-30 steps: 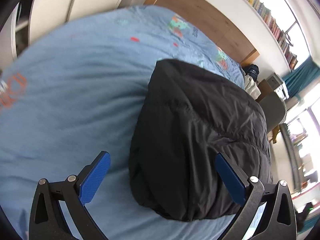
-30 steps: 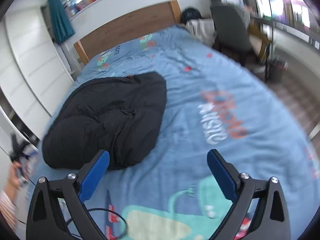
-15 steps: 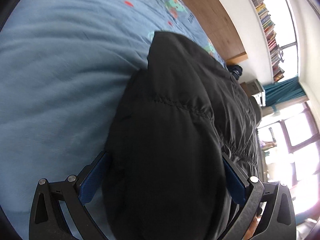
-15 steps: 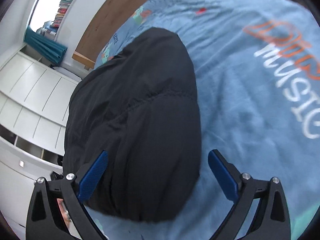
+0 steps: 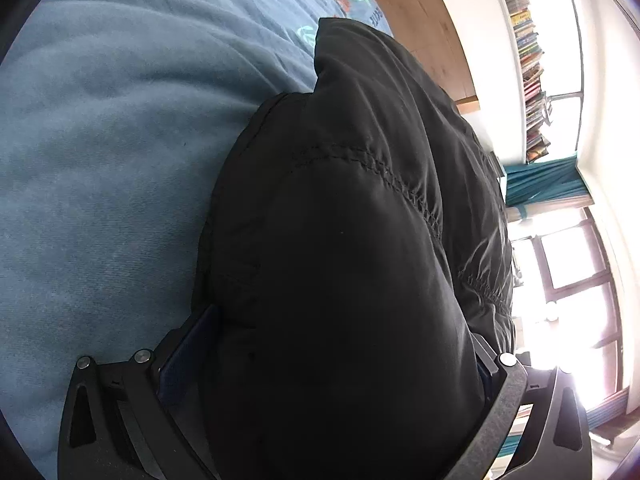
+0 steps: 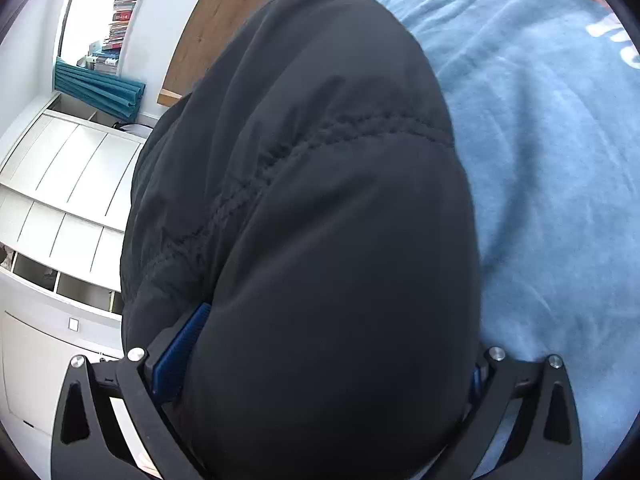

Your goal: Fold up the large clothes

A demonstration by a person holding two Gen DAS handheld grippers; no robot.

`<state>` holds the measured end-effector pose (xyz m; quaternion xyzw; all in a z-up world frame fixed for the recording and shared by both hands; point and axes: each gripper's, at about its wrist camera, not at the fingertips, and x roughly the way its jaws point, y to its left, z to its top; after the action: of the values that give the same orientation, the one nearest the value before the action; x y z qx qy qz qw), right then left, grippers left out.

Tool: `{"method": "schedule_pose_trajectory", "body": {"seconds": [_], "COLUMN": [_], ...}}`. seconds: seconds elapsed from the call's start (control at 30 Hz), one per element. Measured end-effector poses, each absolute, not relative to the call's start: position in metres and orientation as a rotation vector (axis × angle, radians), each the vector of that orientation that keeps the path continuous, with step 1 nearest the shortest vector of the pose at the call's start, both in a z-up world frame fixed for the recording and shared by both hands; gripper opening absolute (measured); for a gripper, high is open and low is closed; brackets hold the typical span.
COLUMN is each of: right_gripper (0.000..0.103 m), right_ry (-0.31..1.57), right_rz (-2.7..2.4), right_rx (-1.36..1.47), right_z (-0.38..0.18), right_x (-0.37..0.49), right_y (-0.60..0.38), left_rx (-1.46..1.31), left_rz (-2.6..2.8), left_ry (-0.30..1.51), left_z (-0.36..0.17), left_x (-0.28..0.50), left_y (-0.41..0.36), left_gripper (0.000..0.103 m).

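Observation:
A black padded jacket [image 5: 360, 208] lies bunched on the blue bedspread [image 5: 112, 152]. In the left wrist view its near end fills the gap of my left gripper [image 5: 344, 320]. The jaws stand wide, one blue pad [image 5: 188, 356] against the fabric's left side and the other pad hidden behind it. The right wrist view shows the same jacket [image 6: 320, 160] bulging between the fingers of my right gripper [image 6: 340, 324], also open. Its left pad [image 6: 180, 352] touches the cloth. Only a sliver of the right pad shows.
A wooden headboard [image 5: 420, 20] stands at the far end of the bed. A shelf of books [image 5: 528, 64], a teal curtain [image 5: 540, 184] and bright windows lie to the right. White cupboards [image 6: 60, 200] stand beside the bed in the right wrist view.
Both grippers have moved in and down onto the jacket, from hovering over the bed to straddling its near end. The finger spacing looks unchanged.

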<state>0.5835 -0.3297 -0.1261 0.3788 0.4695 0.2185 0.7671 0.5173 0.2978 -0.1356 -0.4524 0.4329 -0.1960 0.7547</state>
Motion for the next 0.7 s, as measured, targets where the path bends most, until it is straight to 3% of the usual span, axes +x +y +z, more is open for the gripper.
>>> {"method": "schedule_pose_trajectory", "body": {"seconds": [0.57, 0.7], "right_gripper": [0.103, 0.099], "right_ry": [1.024, 1.031], "right_rz": [0.508, 0.507], "right_rx": [0.85, 0.836], "right_z": [-0.13, -0.128], "right_x": [0.592, 0.592], "right_y": [-0.334, -0.332], "left_rx": [-1.048, -1.051], "left_rz": [-0.587, -0.582], "left_ry": [0.926, 0.902], "left_z": [-0.121, -0.113], "left_x": [0.517, 0.51], "left_y": [0.27, 0.266], "left_gripper": [0.101, 0.084]}}
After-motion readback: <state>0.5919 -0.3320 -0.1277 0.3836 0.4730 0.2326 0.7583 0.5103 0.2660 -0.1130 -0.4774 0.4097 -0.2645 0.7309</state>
